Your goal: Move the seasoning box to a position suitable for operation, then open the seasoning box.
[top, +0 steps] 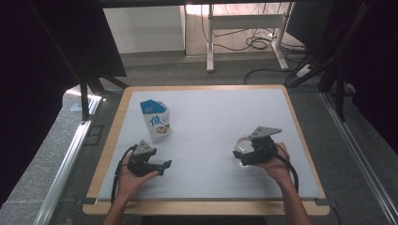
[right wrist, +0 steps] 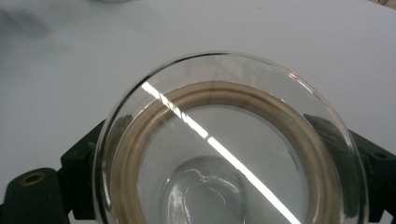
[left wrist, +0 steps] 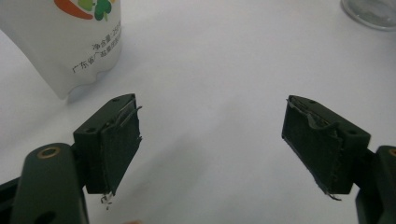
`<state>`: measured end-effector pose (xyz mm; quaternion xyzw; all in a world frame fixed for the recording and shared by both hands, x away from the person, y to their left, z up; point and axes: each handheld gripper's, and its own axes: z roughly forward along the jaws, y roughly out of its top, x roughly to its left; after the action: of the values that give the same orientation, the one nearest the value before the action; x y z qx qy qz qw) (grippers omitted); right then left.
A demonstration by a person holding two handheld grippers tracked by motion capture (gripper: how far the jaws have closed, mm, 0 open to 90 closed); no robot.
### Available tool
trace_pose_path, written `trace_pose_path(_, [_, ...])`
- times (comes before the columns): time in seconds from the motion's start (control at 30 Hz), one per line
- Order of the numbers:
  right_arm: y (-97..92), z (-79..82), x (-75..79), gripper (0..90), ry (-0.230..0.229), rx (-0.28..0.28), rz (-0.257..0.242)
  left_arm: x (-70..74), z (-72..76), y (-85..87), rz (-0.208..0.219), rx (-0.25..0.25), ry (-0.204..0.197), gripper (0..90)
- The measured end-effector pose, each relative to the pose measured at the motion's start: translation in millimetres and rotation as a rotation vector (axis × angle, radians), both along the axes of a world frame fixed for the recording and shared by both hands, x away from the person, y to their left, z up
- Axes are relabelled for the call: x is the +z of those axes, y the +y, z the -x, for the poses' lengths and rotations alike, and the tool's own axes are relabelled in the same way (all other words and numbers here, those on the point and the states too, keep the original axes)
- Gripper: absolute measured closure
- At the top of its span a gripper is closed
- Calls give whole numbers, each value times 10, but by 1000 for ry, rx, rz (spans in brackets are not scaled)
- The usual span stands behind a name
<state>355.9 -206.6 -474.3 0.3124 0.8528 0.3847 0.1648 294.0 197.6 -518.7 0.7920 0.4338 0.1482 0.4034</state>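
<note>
The counter (top: 211, 117) is carrying a white mat with two items on it. The milk carton (top: 156, 120) is standing upright at the left rear of the mat, just beyond the left tongs (top: 159, 165). The left tongs (left wrist: 212, 140) are resting low over the mat with the jaws standing wide apart and nothing between them. The glass cup (top: 243, 151) is sitting at the right front of the mat. The right tongs (top: 244, 157) are gripping the glass cup (right wrist: 229, 149), with one jaw lying against each side of its clear wall.
</note>
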Motion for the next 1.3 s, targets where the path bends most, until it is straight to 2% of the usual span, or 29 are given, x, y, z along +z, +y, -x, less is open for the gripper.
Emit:
trace_pose_path(0.17, [5,6,-6,101,-4,-7,-2,26,9,-24,1,0,-7,192])
trace_pose_path(0.2, [4,27,-5,53,-16,-29,-24,34,14,-39,-2,-4,-10,191])
trace_pose_path(0.3, [-6,72,43,39,-28,-32,-48,39,21,-50,-5,-6,-13,191])
trace_pose_path(0.33, [-35,140,132,36,-57,-50,-77,42,24,-51,-7,-9,-13,190])
trace_pose_path(0.43, [-108,241,268,38,-106,-76,-142,50,25,-46,-2,-6,-18,190])
trace_pose_path(0.47, [-108,241,268,38,-106,-76,-142,50,25,-46,-2,-6,-18,190])
trace_pose_path(0.5, [-142,276,310,58,-122,-95,-164,52,24,-44,-2,-5,-19,190])
trace_pose_path(0.53, [-236,349,381,106,-138,-94,-221,56,25,-42,-3,-5,-20,190])
trace_pose_path(0.6, [-261,373,398,130,-147,-98,-225,61,27,-43,-3,-5,-22,190])
trace_pose_path(0.63, [-331,441,432,213,-174,-111,-228,67,29,-46,-1,-4,-22,189])
trace_pose_path(0.77, [-450,483,435,398,-165,-121,-251,77,20,-62,-2,-11,-30,190])
trace_pose_path(0.8, [-450,483,435,398,-165,-121,-251,78,16,-68,-2,-12,-32,190])
trace_pose_path(0.83, [-513,486,422,505,-158,-130,-268,77,14,-75,3,-13,-30,191])
trace_pose_path(0.87, [-553,491,415,560,-154,-139,-281,79,11,-90,20,-14,-26,191])
trace_pose_path(0.9, [-582,495,412,610,-152,-146,-288,79,11,-90,20,-14,-26,193])
trace_pose_path(1.03, [-642,519,417,777,-167,-158,-268,88,10,-116,29,-10,-29,203])
trace_pose_path(1.1, [-647,528,419,808,-169,-158,-263,91,10,-124,31,-11,-32,205])
trace_pose_path(1.2, [-642,542,404,897,-179,-152,-222,94,8,-139,39,-7,-33,226])
trace_pose_path(1.3, [-633,539,389,898,-175,-146,-204,95,12,-157,44,-9,-38,232])
